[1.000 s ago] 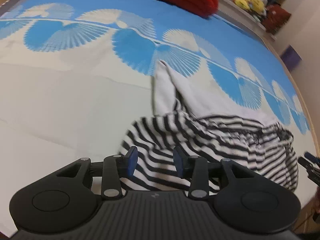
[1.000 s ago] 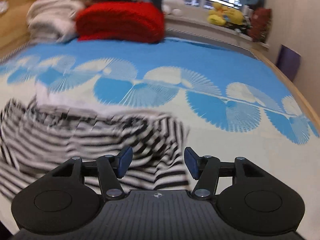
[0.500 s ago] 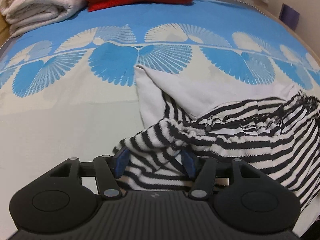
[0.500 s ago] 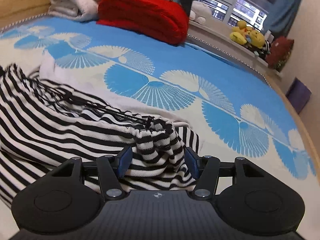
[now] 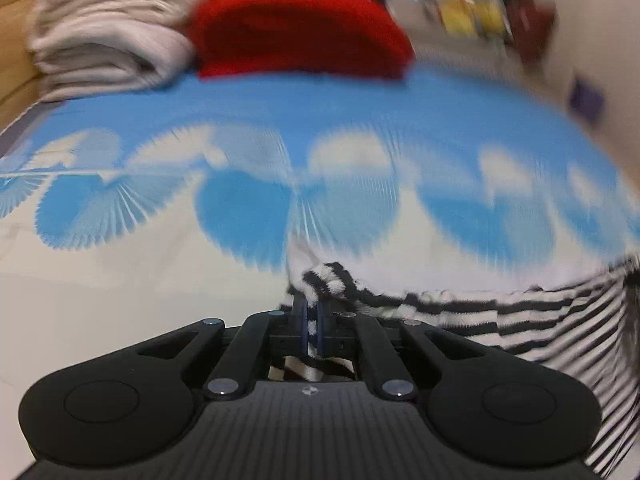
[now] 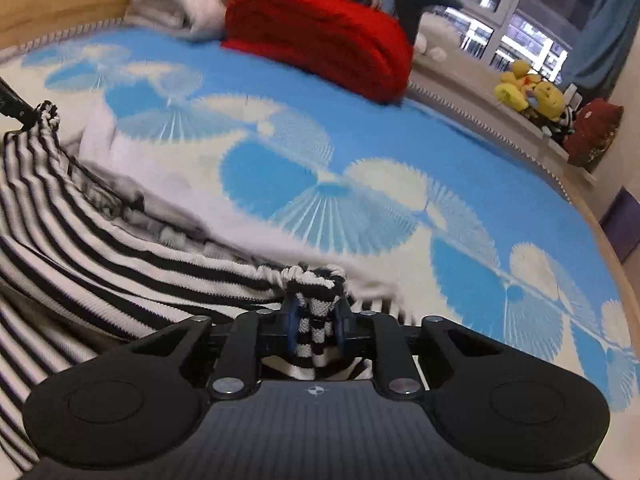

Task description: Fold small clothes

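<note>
A black-and-white striped garment (image 5: 520,320) with a white lining lies on the blue and white bed cover. In the left wrist view my left gripper (image 5: 312,326) is shut on a bunched end of its striped edge. In the right wrist view my right gripper (image 6: 316,318) is shut on another bunched end of the striped garment (image 6: 100,248), which stretches away to the left. The other gripper's tip (image 6: 16,108) shows at the far left, holding the far end. The left wrist view is blurred.
A folded red blanket (image 6: 320,36) and cream folded blankets (image 5: 108,28) lie at the far end of the bed. A window sill with yellow plush toys (image 6: 528,92) runs along the right. The bed's wooden edge (image 6: 616,248) curves at the right.
Both grippers were open over the striped garment and have shut on its bunched edge. The cloth between them is now pulled out longer, and both cameras have shifted.
</note>
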A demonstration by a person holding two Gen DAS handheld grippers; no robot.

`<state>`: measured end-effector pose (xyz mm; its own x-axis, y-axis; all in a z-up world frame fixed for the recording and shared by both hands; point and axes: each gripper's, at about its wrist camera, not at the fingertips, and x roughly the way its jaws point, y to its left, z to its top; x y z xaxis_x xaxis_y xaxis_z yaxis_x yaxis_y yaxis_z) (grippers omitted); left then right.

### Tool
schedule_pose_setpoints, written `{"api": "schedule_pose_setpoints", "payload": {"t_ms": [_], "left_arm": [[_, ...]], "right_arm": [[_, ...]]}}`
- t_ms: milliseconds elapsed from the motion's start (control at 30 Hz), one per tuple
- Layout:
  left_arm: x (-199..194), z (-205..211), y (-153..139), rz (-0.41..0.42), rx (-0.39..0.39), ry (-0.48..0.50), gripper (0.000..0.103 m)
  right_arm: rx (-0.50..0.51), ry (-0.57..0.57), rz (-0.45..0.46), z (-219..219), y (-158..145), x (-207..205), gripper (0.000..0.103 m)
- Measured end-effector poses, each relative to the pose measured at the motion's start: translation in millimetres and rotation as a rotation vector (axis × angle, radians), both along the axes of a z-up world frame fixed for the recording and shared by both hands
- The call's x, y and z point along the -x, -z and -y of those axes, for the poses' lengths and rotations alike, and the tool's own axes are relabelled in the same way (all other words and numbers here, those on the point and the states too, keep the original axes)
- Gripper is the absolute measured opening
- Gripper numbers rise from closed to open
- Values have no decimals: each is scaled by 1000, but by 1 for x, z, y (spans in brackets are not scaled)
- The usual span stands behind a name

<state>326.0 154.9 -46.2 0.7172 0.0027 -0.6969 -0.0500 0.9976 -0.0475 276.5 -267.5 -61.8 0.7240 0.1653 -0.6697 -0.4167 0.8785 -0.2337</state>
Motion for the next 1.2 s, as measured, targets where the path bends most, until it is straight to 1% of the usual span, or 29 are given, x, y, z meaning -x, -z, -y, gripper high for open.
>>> {"api": "schedule_pose_setpoints", "payload": {"t_ms": [33, 67, 100, 133, 167, 200, 233, 300, 367, 433, 500, 533, 567, 600, 633, 667, 700, 733, 767, 800, 833, 933, 1000, 1067, 1133, 1200], "left_arm": [[-2, -3, -6, 39, 35, -25, 3], [-4, -2, -10, 72, 53, -40, 3], [-7, 3, -12, 100, 47, -48, 3], [-12, 10, -14, 117, 22, -48, 3], [-18, 18, -13, 125, -7, -48, 3], [-25, 23, -13, 128, -29, -55, 3], [-32, 25, -10, 125, -29, -71, 3], [-48, 21, -1, 97, 5, -112, 3], [-65, 12, 15, 39, 31, -159, 4], [-83, 8, 39, -48, 37, -185, 4], [-95, 5, 61, -135, 20, -194, 5], [-98, 3, 73, -181, 22, -187, 7], [-96, 3, 78, -188, 23, -181, 7], [-96, 4, 77, -179, 7, -169, 8], [-96, 5, 75, -183, -12, -156, 11], [-95, 6, 73, -187, -26, -149, 19], [-92, 6, 70, -191, -33, -145, 24], [-89, 4, 67, -195, -31, -144, 40], [-85, 0, 61, -202, -16, -145, 56], [-79, -3, 54, -207, 6, -146, 61], [-70, -7, 45, -207, 35, -148, 64], [-42, -24, 11, -182, 98, -160, 64], [-19, -41, -12, -179, 143, -195, 63], [12, -57, -32, -147, 203, -195, 63], [45, -72, -43, -125, 279, -197, 62], [73, -84, -38, -137, 352, -229, 62]], "right_arm": [[-52, 38, 39, 6, -12, -4, 14], [-109, 78, 86, 11, -24, -6, 14], [-160, 113, 132, 16, -34, -8, 14], [-200, 148, 169, 20, -41, -10, 14], [-219, 176, 194, 20, -44, -13, 14], [-204, 196, 211, 17, -43, -17, 14], [-179, 210, 212, 13, -39, -23, 14], [-167, 237, 175, 8, -29, -37, 14], [-168, 273, 148, 5, -20, -50, 14], [-150, 284, 112, 1, -7, -64, 16], [-97, 274, 55, -7, 14, -79, 18], [-66, 266, 15, -11, 26, -87, 18], [-38, 260, -30, -16, 37, -92, 18], [-8, 263, -73, -19, 50, -97, 22], [11, 275, -100, -20, 58, -100, 26], [15, 290, -118, -19, 64, -103, 34], [9, 304, -124, -17, 66, -104, 44], [5, 323, -123, -15, 64, -106, 50], [3, 348, -122, -12, 60, -109, 60], [-13, 376, -124, -6, 56, -109, 62], [-56, 404, -130, 1, 47, -107, 62], [-202, 477, -116, 29, 12, -83, 62], [-279, 518, -93, 49, -15, -61, 64], [-341, 575, -88, 70, -41, -38, 64], [-427, 618, -83, 91, -63, -8, 64], [-482, 612, -94, 102, -71, 23, 64]]}}
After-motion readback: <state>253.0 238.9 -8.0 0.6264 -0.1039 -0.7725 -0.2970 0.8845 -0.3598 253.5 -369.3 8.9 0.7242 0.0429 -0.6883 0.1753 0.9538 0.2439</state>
